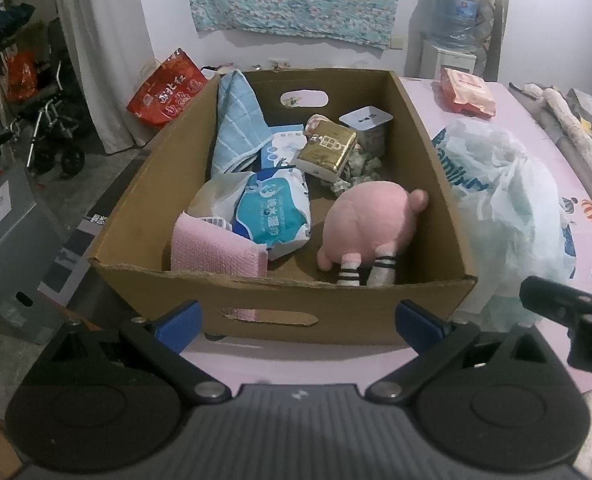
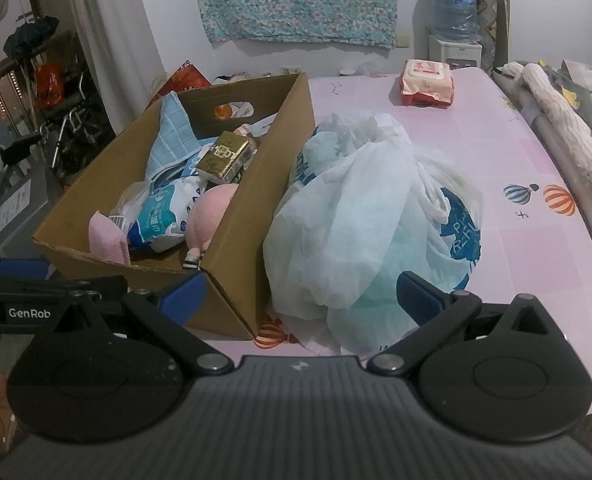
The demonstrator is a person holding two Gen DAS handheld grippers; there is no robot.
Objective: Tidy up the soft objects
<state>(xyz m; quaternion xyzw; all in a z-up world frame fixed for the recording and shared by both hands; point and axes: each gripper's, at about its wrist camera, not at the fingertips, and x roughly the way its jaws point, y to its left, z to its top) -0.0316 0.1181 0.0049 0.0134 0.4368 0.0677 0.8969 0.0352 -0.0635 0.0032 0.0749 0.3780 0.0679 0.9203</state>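
Pink plush [image 1: 366,222] in box [image 1: 279,296], bag [image 2: 360,216] beside

"GenRob" stands in white letters on the black arm of the left tongs [image 2: 27,312], at the left edge of the right wrist view. The white plastic bag [image 1: 508,208] beside the cardboard box [image 1: 279,300] shows blue lettering reading "Family", partly hidden by folds. The other packets' print cannot be read.

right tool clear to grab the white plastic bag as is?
Probably yes. The right tool is open and points at the white plastic bag, which lies on the pink mat just ahead beside the cardboard box; nothing sits between them.
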